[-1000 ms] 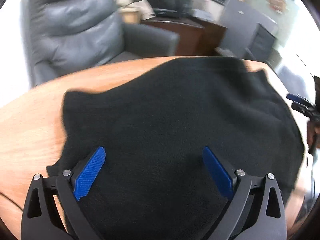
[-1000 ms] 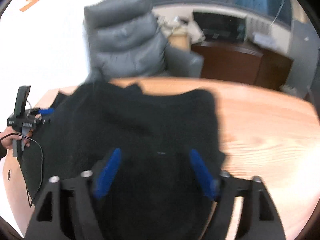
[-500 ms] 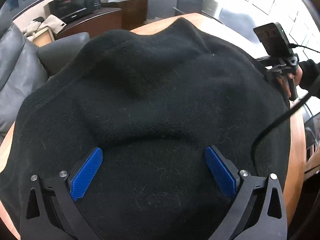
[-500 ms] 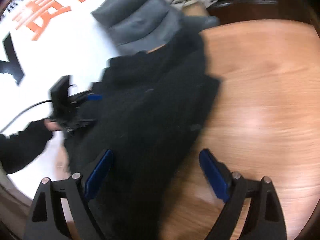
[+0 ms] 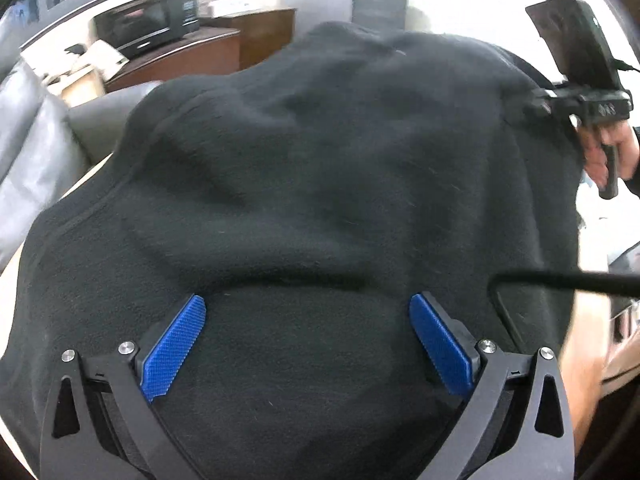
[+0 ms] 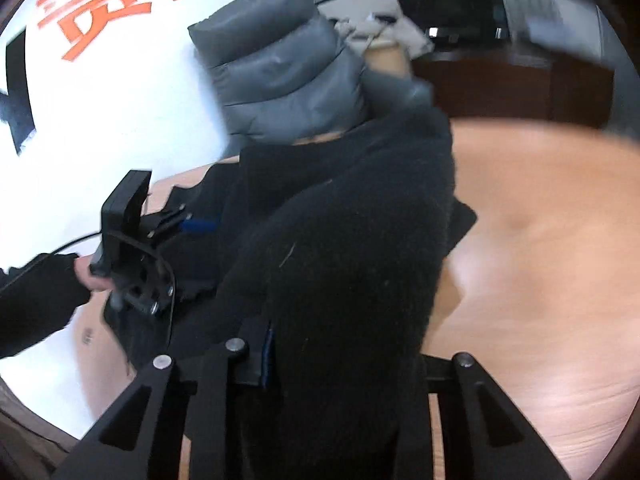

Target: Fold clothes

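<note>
The left claw (image 5: 306,344) stands wide over the black garment (image 5: 320,184); the right claw (image 6: 340,356) pinches a fold of it above the worktop (image 6: 552,264).

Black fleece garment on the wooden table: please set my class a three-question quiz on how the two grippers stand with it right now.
1. True or false: the left gripper has its fingers spread apart over the black fleece garment.
2. Multiple choice: in the right wrist view, the right gripper is A) open above bare table, B) shut on a bunched fold of the garment, C) holding a cable.
3. Fill in: beyond the wooden table stands a grey padded ____.

Key: 1 true; 2 B; 3 armchair.
</note>
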